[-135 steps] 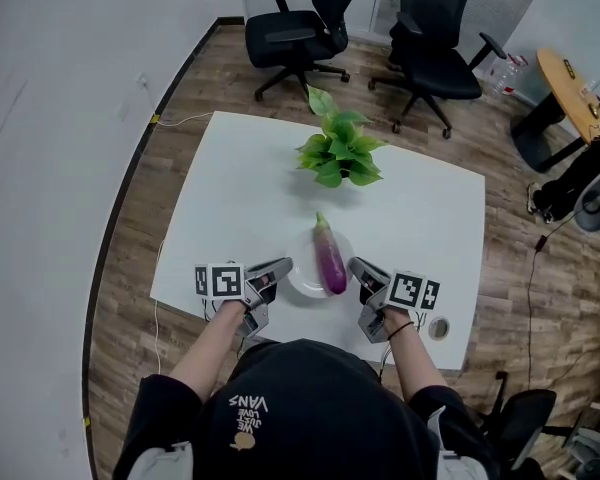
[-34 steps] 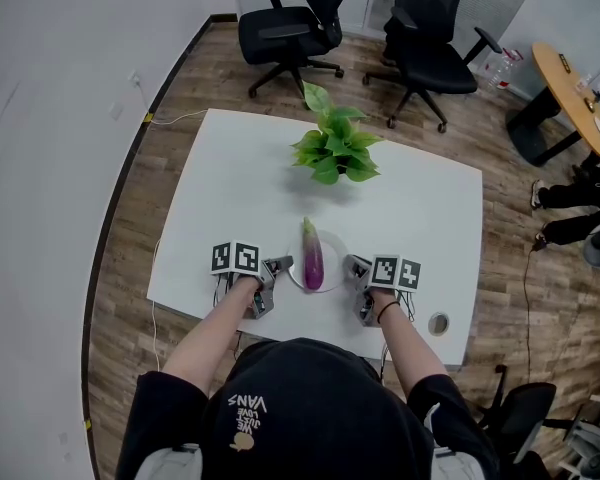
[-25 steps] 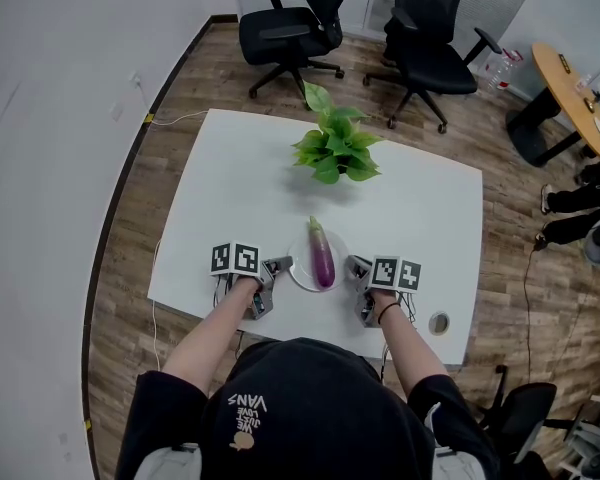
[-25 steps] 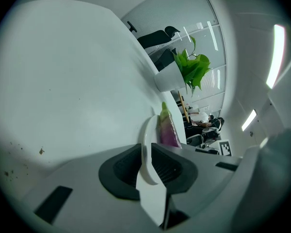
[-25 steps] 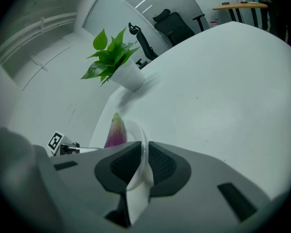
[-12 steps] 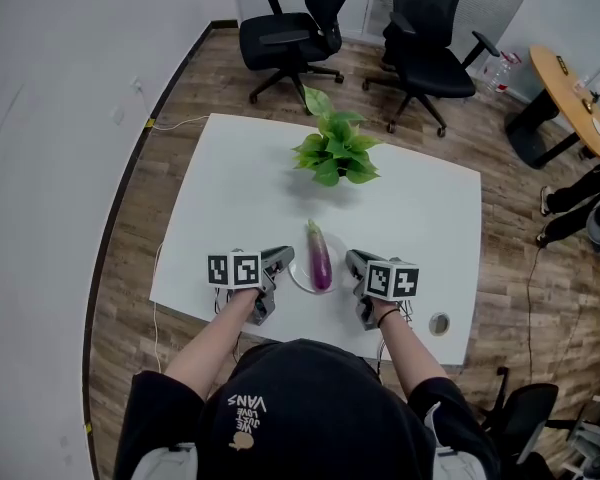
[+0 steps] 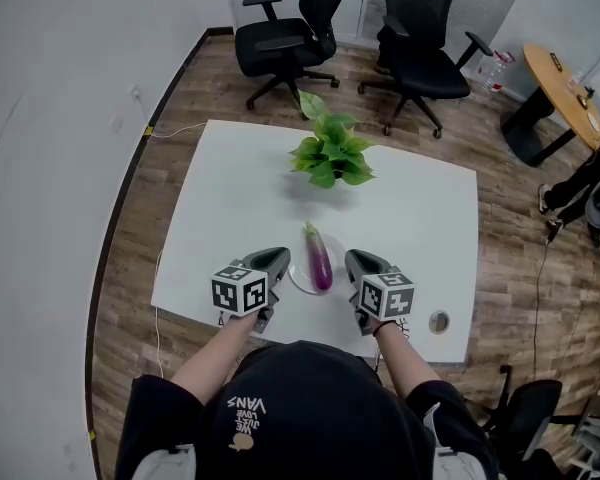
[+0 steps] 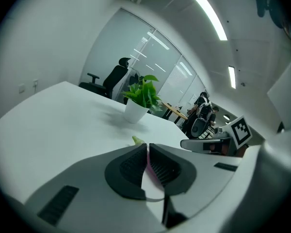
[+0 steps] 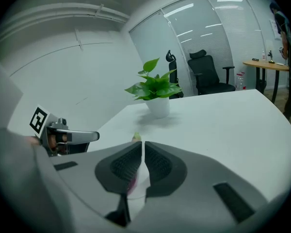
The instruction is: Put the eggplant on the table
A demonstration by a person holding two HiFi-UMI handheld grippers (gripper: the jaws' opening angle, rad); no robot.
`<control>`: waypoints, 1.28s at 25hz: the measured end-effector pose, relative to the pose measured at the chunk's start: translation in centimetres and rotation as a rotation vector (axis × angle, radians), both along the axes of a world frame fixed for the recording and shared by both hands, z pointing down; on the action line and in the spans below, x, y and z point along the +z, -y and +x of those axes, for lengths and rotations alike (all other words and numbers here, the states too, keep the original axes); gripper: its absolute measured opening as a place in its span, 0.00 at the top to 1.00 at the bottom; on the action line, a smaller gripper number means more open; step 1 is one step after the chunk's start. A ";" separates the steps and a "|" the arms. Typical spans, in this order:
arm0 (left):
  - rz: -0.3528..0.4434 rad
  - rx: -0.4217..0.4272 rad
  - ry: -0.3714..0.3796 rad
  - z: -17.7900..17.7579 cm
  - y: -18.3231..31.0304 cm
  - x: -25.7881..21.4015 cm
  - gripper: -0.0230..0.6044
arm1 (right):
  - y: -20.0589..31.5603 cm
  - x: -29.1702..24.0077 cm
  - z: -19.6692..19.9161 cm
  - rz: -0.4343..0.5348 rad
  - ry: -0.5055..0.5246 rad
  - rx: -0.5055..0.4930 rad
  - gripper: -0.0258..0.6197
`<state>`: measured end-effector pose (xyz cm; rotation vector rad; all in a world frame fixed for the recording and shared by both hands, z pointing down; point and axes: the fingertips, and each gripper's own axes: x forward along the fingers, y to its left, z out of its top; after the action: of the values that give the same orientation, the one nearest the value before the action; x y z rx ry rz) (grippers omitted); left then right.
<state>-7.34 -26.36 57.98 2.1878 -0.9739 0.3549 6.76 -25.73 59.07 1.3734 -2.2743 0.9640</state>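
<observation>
Eggplant [image 7: 320, 259] lies lengthwise on the white plate [image 7: 298, 276] near your edge of the table [image 7: 230, 188], its green stem end pointing toward the potted plant [image 7: 330, 154], which stands well apart across the top. Your left gripper [image 7: 271, 258] and right gripper [image 7: 357, 261] flank the plate, one just beside each side, neither touching the eggplant. Both sets of jaws are closed to a thin slit with nothing held between them; only a sliver of purple shows beyond the gap.

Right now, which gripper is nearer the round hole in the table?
Right. The right gripper sits just left of the hole; the left gripper is across the plate, farther away.
</observation>
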 end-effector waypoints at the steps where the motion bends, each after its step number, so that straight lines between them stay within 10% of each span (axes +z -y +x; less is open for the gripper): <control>1: 0.018 -0.002 0.011 -0.1 0.0 -0.2 0.92 | -0.1 -0.1 0.0 0.006 0.002 0.005 0.91; 32: 0.115 -0.007 0.091 -0.2 -2.6 -0.9 0.95 | -2.9 -0.9 -0.2 0.063 -0.038 -0.012 0.93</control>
<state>-7.54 -23.72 57.13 2.2885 -1.0750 0.4075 6.60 -22.82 58.21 1.3898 -2.3007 0.8620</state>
